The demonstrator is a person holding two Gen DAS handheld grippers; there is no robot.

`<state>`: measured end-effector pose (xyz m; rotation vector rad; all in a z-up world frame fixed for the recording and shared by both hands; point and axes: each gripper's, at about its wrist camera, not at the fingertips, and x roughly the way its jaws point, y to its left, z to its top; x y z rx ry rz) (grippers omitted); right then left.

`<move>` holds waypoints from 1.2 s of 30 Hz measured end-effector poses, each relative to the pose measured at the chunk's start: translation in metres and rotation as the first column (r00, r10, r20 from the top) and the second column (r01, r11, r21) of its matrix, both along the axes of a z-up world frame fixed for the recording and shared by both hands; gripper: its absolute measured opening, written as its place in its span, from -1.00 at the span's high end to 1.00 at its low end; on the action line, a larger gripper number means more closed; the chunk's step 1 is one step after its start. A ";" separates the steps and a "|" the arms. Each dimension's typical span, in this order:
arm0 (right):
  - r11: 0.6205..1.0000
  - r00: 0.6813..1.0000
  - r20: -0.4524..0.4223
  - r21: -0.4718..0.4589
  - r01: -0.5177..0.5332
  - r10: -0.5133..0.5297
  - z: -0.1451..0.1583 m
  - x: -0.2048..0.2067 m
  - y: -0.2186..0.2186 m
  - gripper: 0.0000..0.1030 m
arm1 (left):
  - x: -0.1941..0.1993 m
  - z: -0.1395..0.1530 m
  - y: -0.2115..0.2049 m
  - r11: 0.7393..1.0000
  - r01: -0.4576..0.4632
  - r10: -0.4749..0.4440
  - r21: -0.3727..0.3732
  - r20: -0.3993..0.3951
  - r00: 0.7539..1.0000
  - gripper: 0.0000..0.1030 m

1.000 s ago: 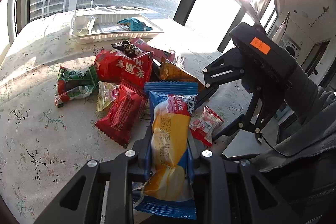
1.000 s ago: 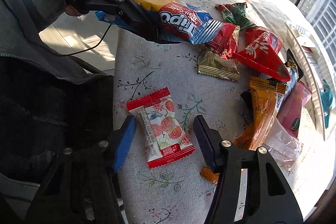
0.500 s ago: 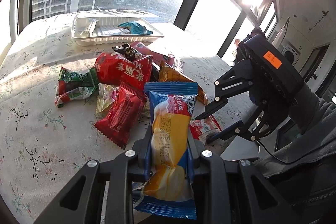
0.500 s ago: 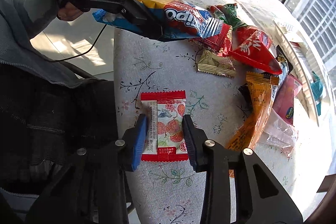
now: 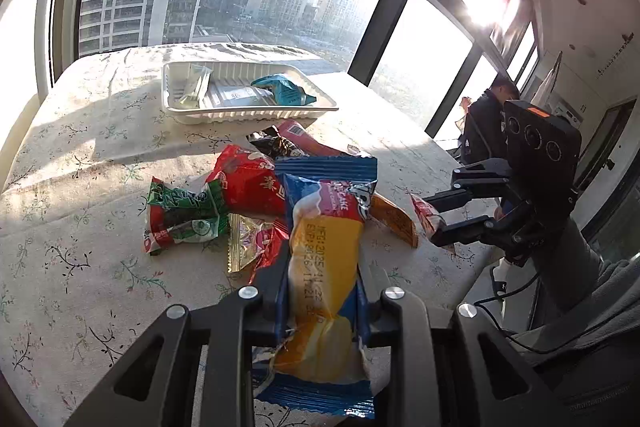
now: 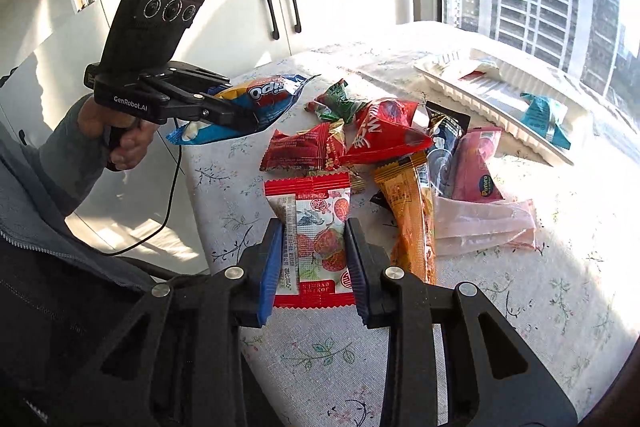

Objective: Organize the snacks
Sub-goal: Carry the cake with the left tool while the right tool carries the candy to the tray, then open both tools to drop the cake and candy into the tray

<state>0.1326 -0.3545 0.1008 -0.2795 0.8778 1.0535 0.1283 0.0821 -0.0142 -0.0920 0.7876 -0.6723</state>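
1. The left gripper [image 5: 322, 291] is clamped across the middle of a blue-and-yellow cake packet [image 5: 325, 267], held above the bench [image 5: 80, 267], well short of the white tray [image 5: 248, 113].
2. The right gripper [image 6: 314, 255] jaws are closing, pads pressing a strawberry candy packet [image 6: 316, 235] at its sides.
3. Both packets look light, soft and crinkly; mid-body grips suit them, gently.
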 end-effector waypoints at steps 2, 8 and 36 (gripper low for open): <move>0.996 0.998 -0.012 0.053 0.068 -0.067 0.009 0.019 -0.013 0.44 | 0.015 0.009 0.002 1.000 -0.018 0.018 0.009 0.021 1.000 0.47; 0.930 0.946 -0.024 0.173 0.323 -0.324 0.038 0.092 -0.053 0.44 | 0.069 0.032 0.002 0.996 -0.073 0.071 0.045 0.042 0.997 0.47; 0.748 0.748 0.011 0.045 0.663 -0.663 -0.022 0.314 -0.037 0.44 | 0.289 -0.009 -0.100 0.944 -0.134 0.156 0.303 -0.052 0.986 0.47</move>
